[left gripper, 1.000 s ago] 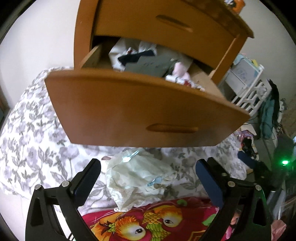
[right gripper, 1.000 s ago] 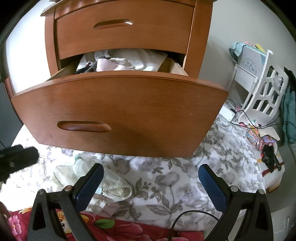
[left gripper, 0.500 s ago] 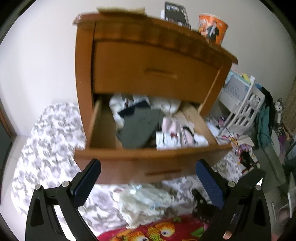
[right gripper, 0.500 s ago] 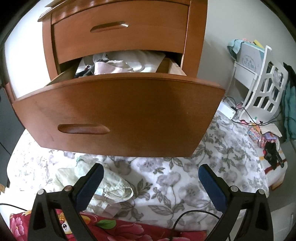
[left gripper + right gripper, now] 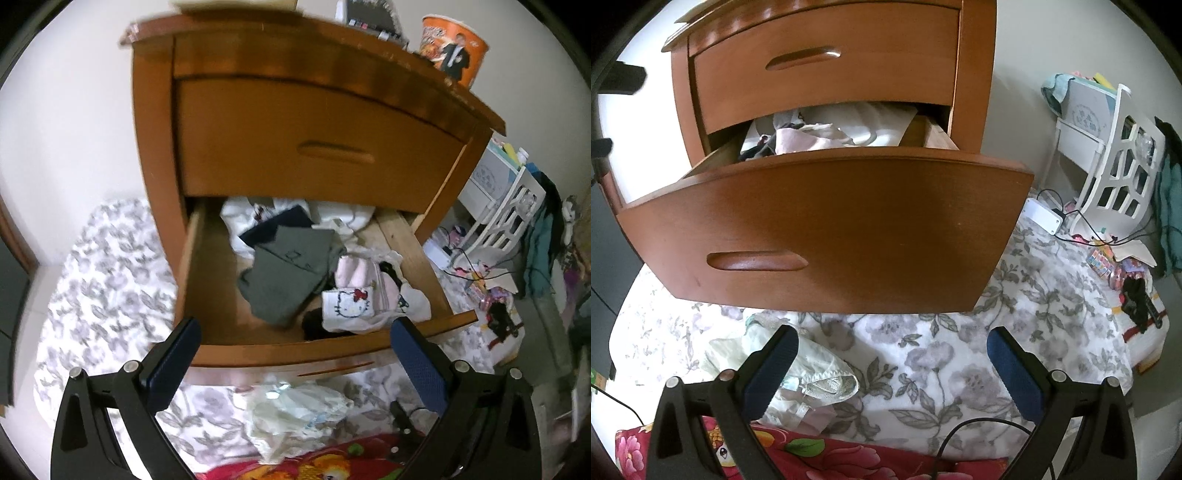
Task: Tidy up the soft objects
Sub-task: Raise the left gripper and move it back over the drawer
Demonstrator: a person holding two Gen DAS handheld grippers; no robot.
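Fingers: we see left gripper and right gripper both wide, empty | pale garment on floral bedsheet, 6 o'clock of open drawer | clothes inside drawer

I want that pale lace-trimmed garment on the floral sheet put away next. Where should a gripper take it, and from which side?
Judging by its pose, pinch the pale garment at its raised, bunched middle, from above. It lies crumpled and loose on the floral sheet, so the thin lace edge offers less to hold.
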